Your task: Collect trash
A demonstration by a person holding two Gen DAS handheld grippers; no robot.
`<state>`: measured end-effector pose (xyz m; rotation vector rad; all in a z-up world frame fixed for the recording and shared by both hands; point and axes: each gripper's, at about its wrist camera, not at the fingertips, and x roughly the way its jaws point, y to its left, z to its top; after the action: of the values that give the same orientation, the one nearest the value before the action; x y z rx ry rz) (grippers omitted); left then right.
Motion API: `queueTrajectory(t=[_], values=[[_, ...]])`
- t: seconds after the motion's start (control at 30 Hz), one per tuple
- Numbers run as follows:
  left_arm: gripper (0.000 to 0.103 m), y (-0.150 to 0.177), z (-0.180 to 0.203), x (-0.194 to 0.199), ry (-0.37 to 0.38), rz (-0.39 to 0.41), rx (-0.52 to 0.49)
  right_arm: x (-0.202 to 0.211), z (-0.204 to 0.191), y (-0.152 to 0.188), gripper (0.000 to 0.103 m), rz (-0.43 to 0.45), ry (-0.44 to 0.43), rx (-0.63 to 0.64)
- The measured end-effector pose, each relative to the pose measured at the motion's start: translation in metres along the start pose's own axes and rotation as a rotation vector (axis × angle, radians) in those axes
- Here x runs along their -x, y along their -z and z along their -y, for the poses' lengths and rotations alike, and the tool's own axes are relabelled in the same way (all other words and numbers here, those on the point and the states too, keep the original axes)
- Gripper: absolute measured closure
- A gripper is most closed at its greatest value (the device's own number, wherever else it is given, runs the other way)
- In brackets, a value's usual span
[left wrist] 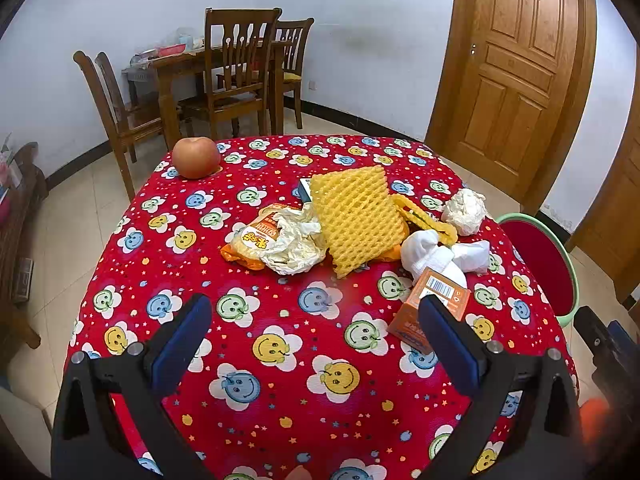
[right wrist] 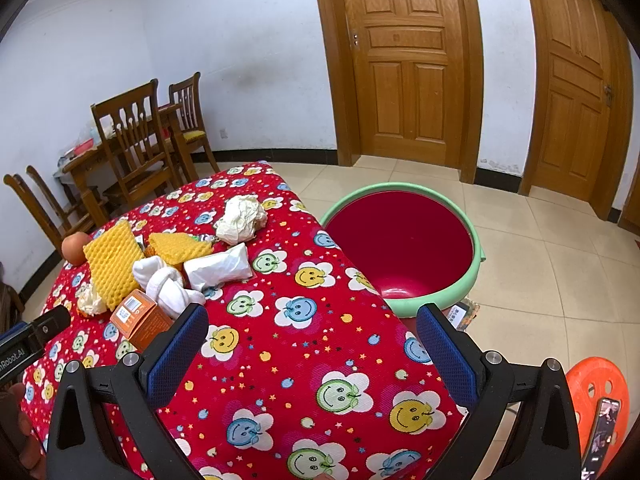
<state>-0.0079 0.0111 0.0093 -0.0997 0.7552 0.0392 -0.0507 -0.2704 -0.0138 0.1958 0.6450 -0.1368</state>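
Note:
Trash lies in a pile mid-table: a yellow foam net, an orange snack bag, crumpled paper, a white paper ball, white wrappers and an orange carton. A red bin with a green rim stands on the floor at the table's right. My left gripper is open and empty, hovering over the near table. My right gripper is open and empty over the table's right edge.
An apple sits at the far left corner of the red smiley tablecloth. A wooden dining table with chairs stands behind. An orange stool with a phone is at the right. Wooden doors line the wall.

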Motion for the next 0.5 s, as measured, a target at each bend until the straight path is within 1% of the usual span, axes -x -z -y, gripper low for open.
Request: queueTrajectory(t=[0.5], values=[[0.002, 0.0002, 0.0007, -0.0008, -0.001, -0.001, 0.0, -0.0025, -0.0011, 0.0011, 0.0, -0.001, -0.001, -0.001]])
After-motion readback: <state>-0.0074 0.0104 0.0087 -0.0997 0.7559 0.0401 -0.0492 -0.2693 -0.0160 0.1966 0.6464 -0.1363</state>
